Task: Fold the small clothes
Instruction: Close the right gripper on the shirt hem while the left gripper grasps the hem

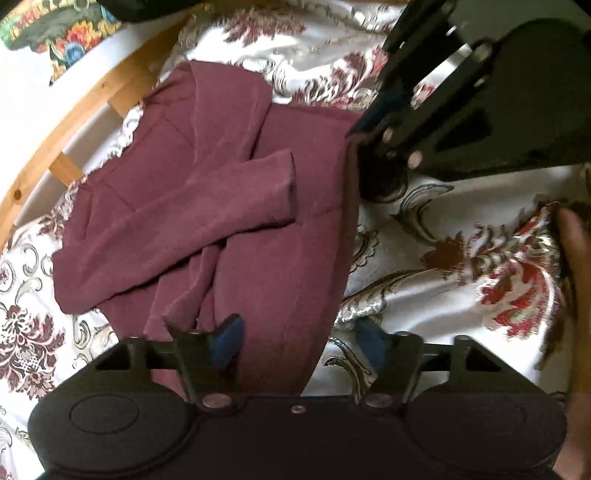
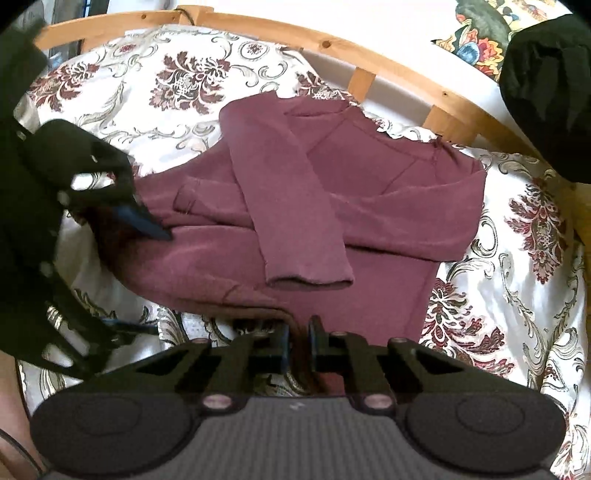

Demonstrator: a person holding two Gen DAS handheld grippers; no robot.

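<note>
A maroon long-sleeved shirt point(image 1: 229, 206) point(image 2: 369, 192) lies flat on the floral bedspread point(image 1: 461, 229) with both sleeves crossed over its chest. In the left wrist view my left gripper point(image 1: 299, 339) stands open astride the shirt's bottom edge. One blue pad is over the cloth, the other over the bedspread. In the right wrist view it point(image 2: 155, 280) reaches in from the left, its upper finger touching the shirt's corner. My right gripper point(image 2: 298, 343) is shut on the shirt's hem, with maroon cloth pinched between its pads. It also shows point(image 1: 360, 136) at the shirt's far corner.
A curved wooden bed rail point(image 2: 332, 44) point(image 1: 74, 122) borders the bed beyond the shirt. A colourful flowered cushion point(image 1: 62, 33) and a black bundle point(image 2: 546, 92) lie past the rail. A person's hand point(image 1: 576, 280) shows at the right edge.
</note>
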